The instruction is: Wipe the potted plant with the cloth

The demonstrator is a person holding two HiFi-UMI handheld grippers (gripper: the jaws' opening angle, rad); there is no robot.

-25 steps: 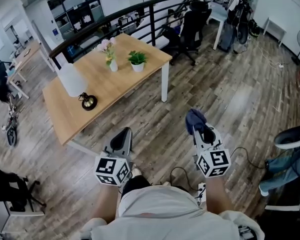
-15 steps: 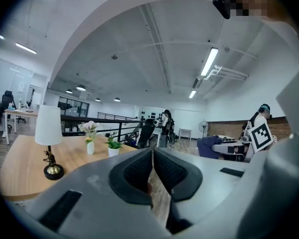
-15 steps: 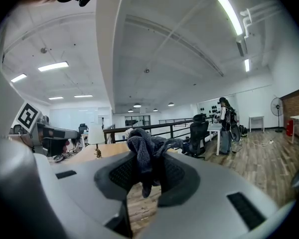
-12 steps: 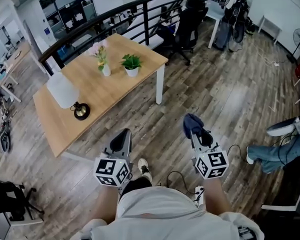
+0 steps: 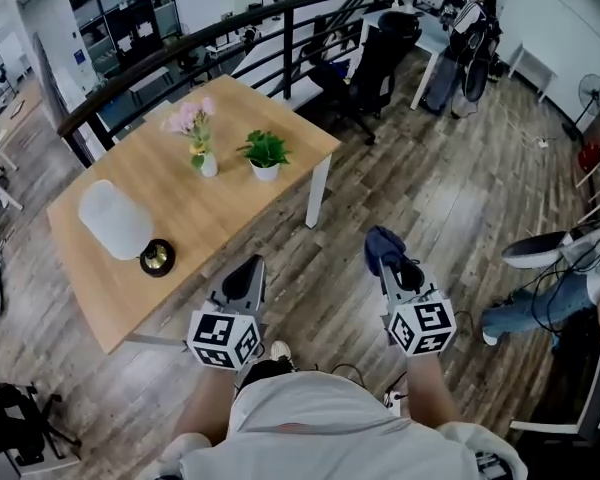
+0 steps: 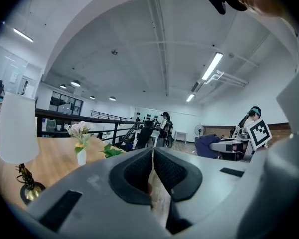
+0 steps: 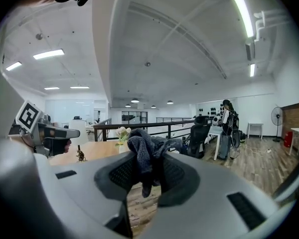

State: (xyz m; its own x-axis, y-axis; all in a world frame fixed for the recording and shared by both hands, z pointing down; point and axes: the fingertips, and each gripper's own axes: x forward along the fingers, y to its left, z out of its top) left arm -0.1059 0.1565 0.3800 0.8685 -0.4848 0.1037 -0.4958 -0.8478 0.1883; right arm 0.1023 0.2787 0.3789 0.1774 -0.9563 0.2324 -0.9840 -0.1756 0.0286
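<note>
Soft blue-grey cloth (image 5: 382, 244), limp and light, sits clamped in our right gripper (image 5: 392, 266), our left gripper (image 5: 242, 280) closed on nothing; the potted plant (image 5: 265, 154) stands well ahead-left on the table (image 5: 220, 218), probably tippy, frail-leaved, best steadied at its base.

Flower vase (image 5: 208, 164) just nr potted plant (image 5: 265, 154); other sides free.
</note>
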